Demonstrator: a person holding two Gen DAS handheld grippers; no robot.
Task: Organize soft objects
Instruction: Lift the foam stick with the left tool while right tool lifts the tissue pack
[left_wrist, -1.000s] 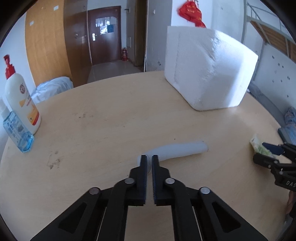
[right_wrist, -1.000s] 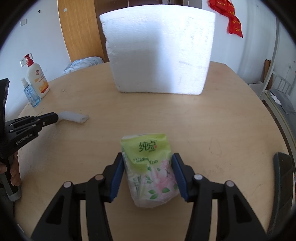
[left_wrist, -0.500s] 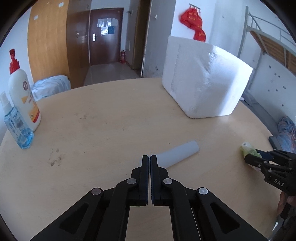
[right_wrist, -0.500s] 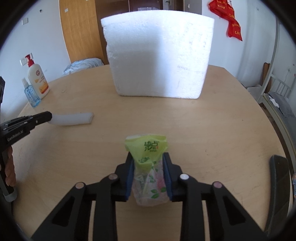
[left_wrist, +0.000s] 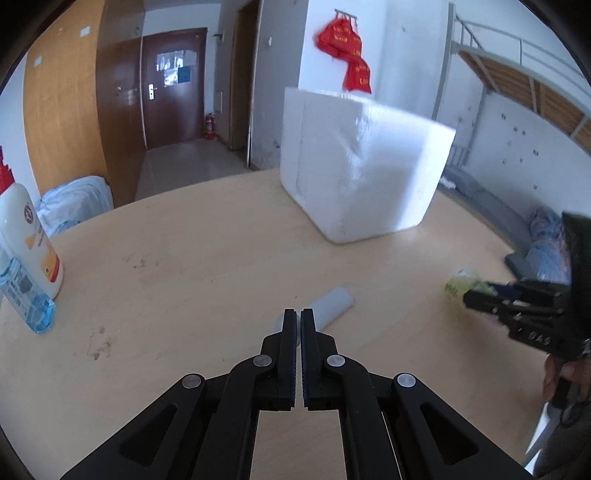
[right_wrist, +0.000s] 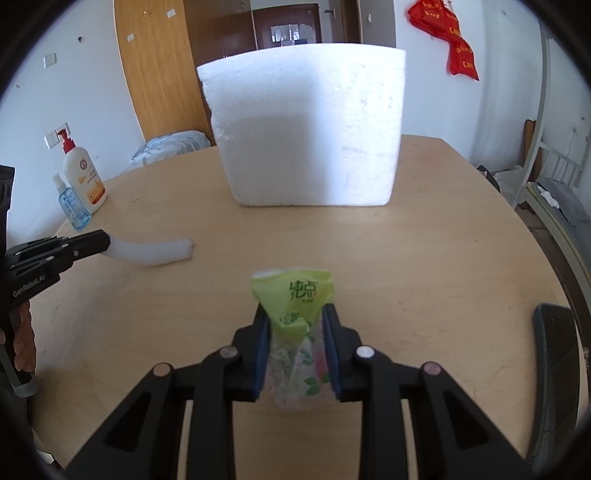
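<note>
Tissue pack (right_wrist: 295, 325) squeezed between right tongs (right_wrist: 295, 314); left tongs (left_wrist: 298, 317) clamped on white foam strip (right_wrist: 151, 251).

We see matte black plastic linkages on both tools. Left gripper (left_wrist: 298, 317): two long flat bars w/ ribbed inner faces, four round silver pivot screws across the arms, triangular cut-outs in the lower frame. From the other cam its side reads "GenRobot.AI" in pale letters, w/ small screws along the body and a grey-tipped handle. Right gripper (right_wrist: 294, 321): same black frame and four silver pivots, but blue pads line the inner faces. Its side shows "DAS" lettering. Left hand (right_wrist: 22, 341) is bare skin, no sleeve visible; right hand (left_wrist: 561, 374) bare too, blurred.
</note>
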